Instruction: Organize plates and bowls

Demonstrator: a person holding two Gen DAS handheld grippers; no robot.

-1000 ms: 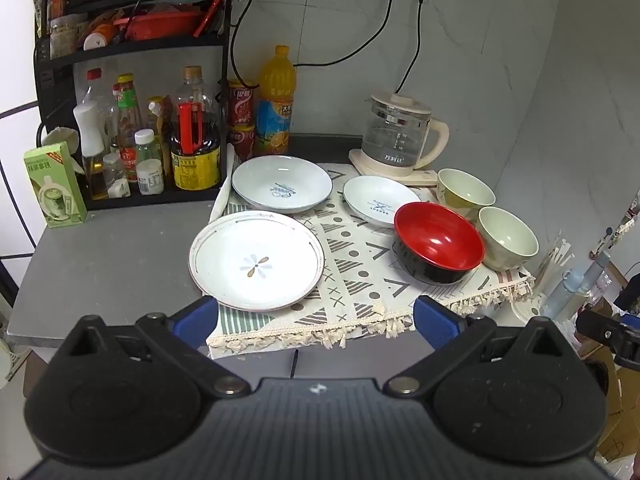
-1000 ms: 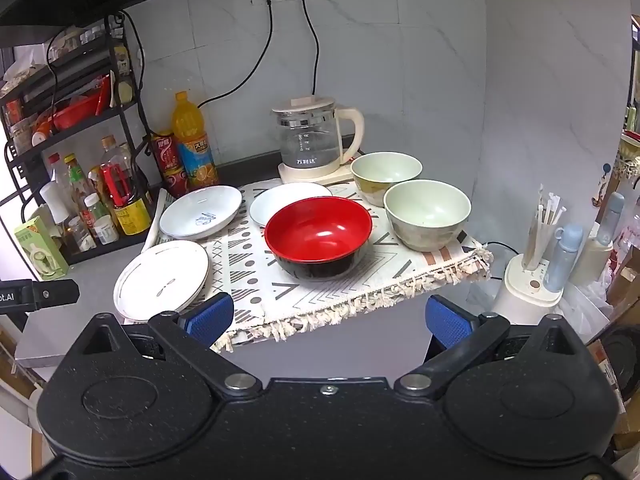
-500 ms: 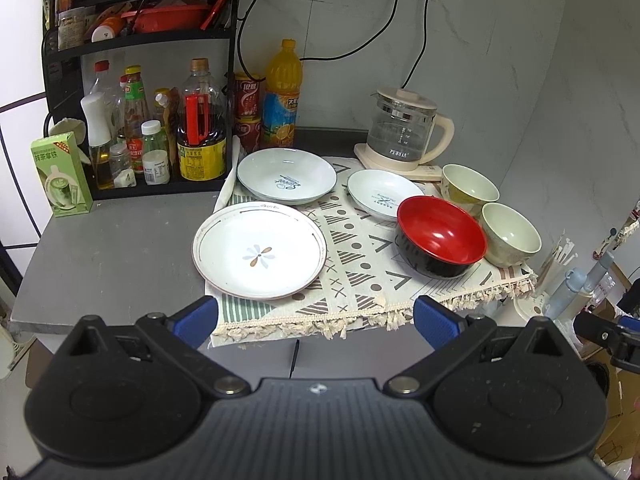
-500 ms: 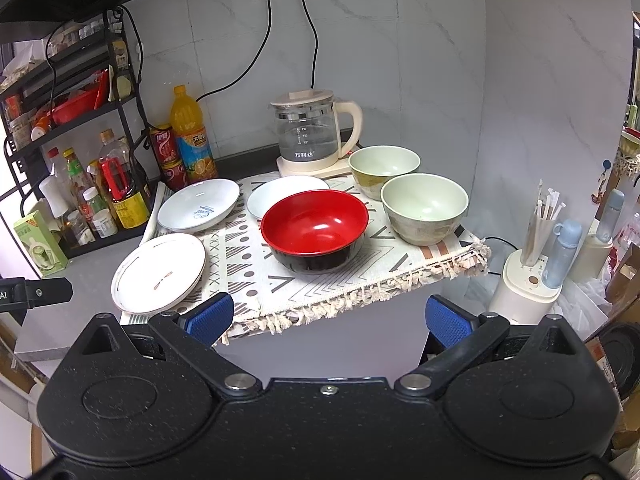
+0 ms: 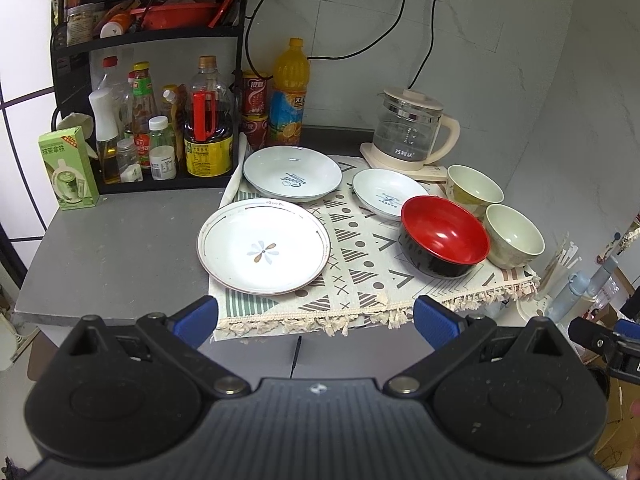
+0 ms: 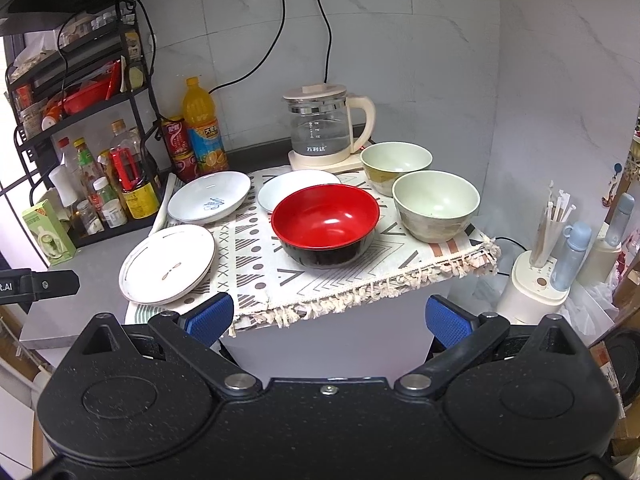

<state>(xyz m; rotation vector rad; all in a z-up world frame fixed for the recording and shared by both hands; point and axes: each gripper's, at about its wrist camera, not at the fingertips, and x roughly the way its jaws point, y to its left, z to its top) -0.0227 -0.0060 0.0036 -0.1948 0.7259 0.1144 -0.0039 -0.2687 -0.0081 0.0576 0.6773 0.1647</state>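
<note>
A patterned cloth point(image 5: 360, 280) point(image 6: 256, 272) covers the counter's right part. On it lie a large flower plate point(image 5: 264, 246) point(image 6: 168, 264), a deeper white plate point(image 5: 292, 174) point(image 6: 209, 197) behind it, and a small white plate point(image 5: 388, 193) point(image 6: 288, 184). A red-and-black bowl point(image 5: 444, 236) point(image 6: 326, 222) sits in front of two pale green bowls point(image 5: 514, 236) point(image 5: 474, 190) point(image 6: 436, 204) point(image 6: 396, 162). My left gripper point(image 5: 316, 322) hangs open in front of the cloth's fringe, holding nothing. My right gripper point(image 6: 328, 318) is open too, short of the counter's front edge.
A glass kettle point(image 5: 412, 136) point(image 6: 324, 128) stands at the back on its base, cords running to wall sockets. A black rack point(image 5: 152, 80) with bottles fills the back left, with a green carton point(image 5: 68, 168) beside it. A white holder with straws point(image 6: 536, 280) stands off the counter's right.
Both grippers have drawn slightly nearer the counter and risen a little, so the dishes sit lower in view. No dish has moved and both grippers stay open.
</note>
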